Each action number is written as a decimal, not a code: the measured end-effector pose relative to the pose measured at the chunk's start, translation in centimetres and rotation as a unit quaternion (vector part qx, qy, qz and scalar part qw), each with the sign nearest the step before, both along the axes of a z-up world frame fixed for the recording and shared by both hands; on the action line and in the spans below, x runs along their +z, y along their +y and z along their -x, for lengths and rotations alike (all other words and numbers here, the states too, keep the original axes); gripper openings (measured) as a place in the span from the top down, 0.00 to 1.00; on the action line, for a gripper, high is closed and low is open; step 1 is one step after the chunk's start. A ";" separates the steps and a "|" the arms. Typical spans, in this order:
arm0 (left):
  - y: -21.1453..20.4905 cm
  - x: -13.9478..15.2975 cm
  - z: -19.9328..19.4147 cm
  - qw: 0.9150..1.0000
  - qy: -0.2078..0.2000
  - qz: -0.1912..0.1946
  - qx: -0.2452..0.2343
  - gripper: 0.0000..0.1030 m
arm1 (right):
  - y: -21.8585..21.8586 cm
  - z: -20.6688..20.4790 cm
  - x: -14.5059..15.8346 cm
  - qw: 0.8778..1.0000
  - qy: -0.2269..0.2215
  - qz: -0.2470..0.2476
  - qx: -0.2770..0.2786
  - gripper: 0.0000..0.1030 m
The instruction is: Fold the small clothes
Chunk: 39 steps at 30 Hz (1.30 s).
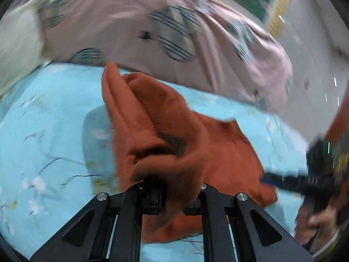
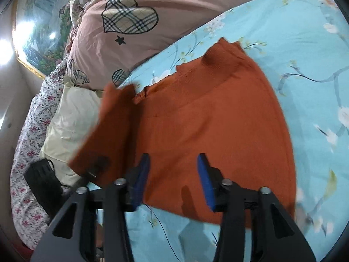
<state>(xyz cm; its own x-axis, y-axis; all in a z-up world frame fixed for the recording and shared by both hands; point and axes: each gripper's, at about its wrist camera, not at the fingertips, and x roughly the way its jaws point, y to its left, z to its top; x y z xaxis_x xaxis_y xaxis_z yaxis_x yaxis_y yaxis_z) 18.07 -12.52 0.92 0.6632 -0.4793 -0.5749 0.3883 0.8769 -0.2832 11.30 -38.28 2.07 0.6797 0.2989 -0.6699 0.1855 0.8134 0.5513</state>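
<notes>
A rust-orange knit garment (image 2: 209,113) lies on the light blue floral bedsheet (image 2: 309,43). My left gripper (image 1: 172,187) is shut on a bunched part of the garment (image 1: 165,131) and holds it lifted off the sheet, the cloth draping over the fingers. In the right wrist view that lifted flap (image 2: 109,126) hangs at the left. My right gripper (image 2: 174,174) is open, its blue pads (image 2: 142,174) just above the garment's near edge, holding nothing. It also shows in the left wrist view (image 1: 270,178) at the garment's right edge.
A pink duvet with plaid hearts (image 2: 135,32) is heaped along the far side of the bed. A cream pillow (image 2: 72,118) and a flowered quilt (image 2: 32,131) lie at the left, with a black object (image 2: 43,179) beside them. A framed painting (image 2: 41,32) hangs on the wall.
</notes>
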 end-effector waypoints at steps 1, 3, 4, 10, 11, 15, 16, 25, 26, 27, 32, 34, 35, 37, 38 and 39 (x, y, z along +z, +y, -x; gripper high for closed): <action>-1.5 -0.3 0.2 1.000 -0.005 -0.019 -0.012 0.90 | 0.0 -0.9 -0.3 1.000 0.007 -0.008 0.009 0.42; -4.9 -1.9 0.8 0.998 -0.006 -0.058 -0.037 0.90 | 0.2 -2.5 -0.9 0.999 0.019 -0.020 0.029 0.38; -5.9 -2.7 1.0 0.996 -0.002 -0.071 -0.045 0.91 | 0.5 -3.6 -1.3 0.999 0.028 -0.022 0.037 0.37; -8.5 -5.1 2.6 0.991 -0.011 -0.122 -0.058 0.92 | 2.6 -10.1 -3.5 0.993 0.066 -0.037 0.089 0.35; -8.5 -5.0 2.6 0.991 -0.011 -0.120 -0.058 0.92 | 3.0 -11.2 -3.9 0.992 0.073 -0.034 0.095 0.35; -9.2 -4.9 2.8 0.989 -0.019 -0.136 -0.063 0.92 | 4.6 -15.2 -4.9 0.991 0.084 0.005 0.107 0.37; -9.7 -4.9 2.7 0.987 -0.024 -0.143 -0.064 0.92 | 4.9 -15.8 -4.9 0.990 0.084 0.024 0.112 0.57; -10.0 -3.0 3.1 0.987 -0.039 -0.122 -0.097 0.92 | 2.2 -11.2 2.5 0.990 -0.016 0.103 0.090 0.86; -10.3 -2.1 3.2 0.988 -0.037 -0.099 -0.109 0.92 | 1.3 -10.5 3.2 0.991 -0.023 0.108 0.079 0.86; -10.6 -1.7 3.2 0.989 -0.036 -0.087 -0.117 0.92 | 0.4 -9.6 3.6 0.991 -0.026 0.112 0.069 0.86; -14.6 0.3 3.5 0.983 -0.031 -0.035 -0.177 0.92 | -5.2 -6.4 2.5 0.994 0.003 0.111 0.006 0.86; -16.6 0.1 3.7 0.979 -0.033 -0.029 -0.198 0.92 | -6.4 -5.9 1.2 0.994 0.021 0.106 -0.002 0.86; -17.8 -0.5 3.6 0.977 -0.027 -0.030 -0.211 0.92 | -7.0 -5.7 0.3 0.994 0.031 0.107 -0.006 0.86; -19.1 -1.5 3.5 0.974 -0.011 -0.035 -0.222 0.92 | -7.3 -5.6 -0.5 0.994 0.038 0.106 -0.006 0.86; -19.7 -2.2 3.3 0.973 -0.002 -0.038 -0.228 0.92 | -7.5 -5.5 -0.4 0.994 0.035 0.105 -0.005 0.86; -20.1 -2.8 3.2 0.972 0.003 -0.041 -0.231 0.92 | -7.8 -5.2 -0.1 0.994 0.028 0.103 -0.004 0.86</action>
